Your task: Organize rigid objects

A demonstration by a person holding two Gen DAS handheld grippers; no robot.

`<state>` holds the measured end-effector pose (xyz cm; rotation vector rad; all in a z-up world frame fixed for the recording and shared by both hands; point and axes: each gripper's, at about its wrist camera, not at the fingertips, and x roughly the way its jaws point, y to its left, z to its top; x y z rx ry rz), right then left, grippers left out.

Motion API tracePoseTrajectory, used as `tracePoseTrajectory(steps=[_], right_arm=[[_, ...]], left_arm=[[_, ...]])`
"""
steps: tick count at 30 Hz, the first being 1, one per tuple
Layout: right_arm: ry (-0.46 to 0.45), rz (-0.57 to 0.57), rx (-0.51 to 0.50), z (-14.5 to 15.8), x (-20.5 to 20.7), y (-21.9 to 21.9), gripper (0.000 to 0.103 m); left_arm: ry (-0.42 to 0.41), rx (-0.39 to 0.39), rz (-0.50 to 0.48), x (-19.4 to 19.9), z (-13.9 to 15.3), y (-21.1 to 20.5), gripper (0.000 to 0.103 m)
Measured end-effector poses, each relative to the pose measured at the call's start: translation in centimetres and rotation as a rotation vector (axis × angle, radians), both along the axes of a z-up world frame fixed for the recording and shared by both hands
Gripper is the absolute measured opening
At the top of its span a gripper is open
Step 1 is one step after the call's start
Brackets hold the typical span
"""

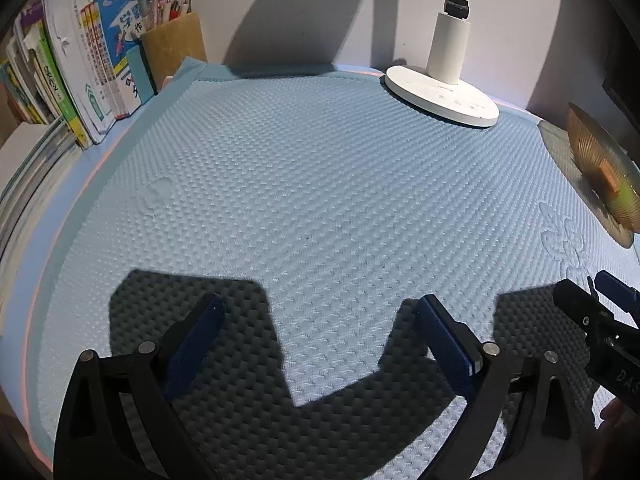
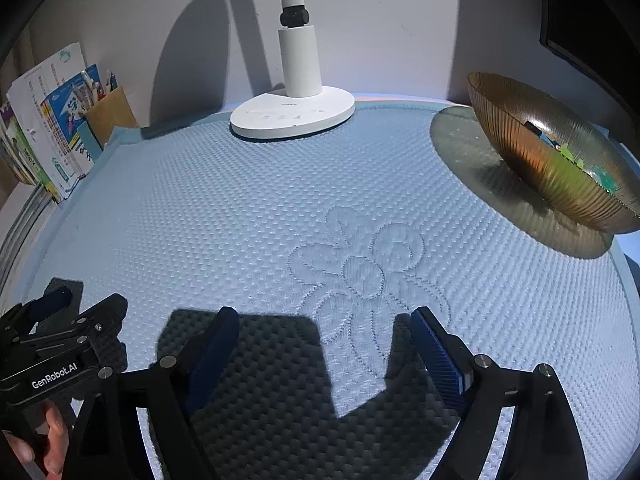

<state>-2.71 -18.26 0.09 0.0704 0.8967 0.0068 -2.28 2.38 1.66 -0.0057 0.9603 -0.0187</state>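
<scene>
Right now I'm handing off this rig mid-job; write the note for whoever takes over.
Left gripper: open, empty, over the blue mat.
Right gripper: open, empty, over the mat's stitched flower.
Amber bowl, far right on the mat, already holds several small items; I cannot tell what they are.
Lamp base at the back, books and pencil holder far left.
No loose item shows on the mat. Left: check outside these views.

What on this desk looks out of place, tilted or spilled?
Nothing stands out. The bowl sits on the mat with small items inside it, none spilled. The lamp stands upright, and the books and pencil holder stay along the wall. The bowl's slant is probably fisheye distortion.
</scene>
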Motion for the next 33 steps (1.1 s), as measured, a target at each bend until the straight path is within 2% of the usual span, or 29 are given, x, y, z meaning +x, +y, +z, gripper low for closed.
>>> tracePoseTrajectory(steps=[24,33], right_arm=[[-0.055,-0.014,-0.007,0.8,-0.9,-0.4,0.086],[-0.073,0.003,-0.033,1.0,-1.3,0.4,0.094]], left_arm=[[0.012,0.004,-0.008,0.7,-0.5,-0.1,0.103],[0.012,0.004,-0.006,0.7,-0.5,-0.2,0.103]])
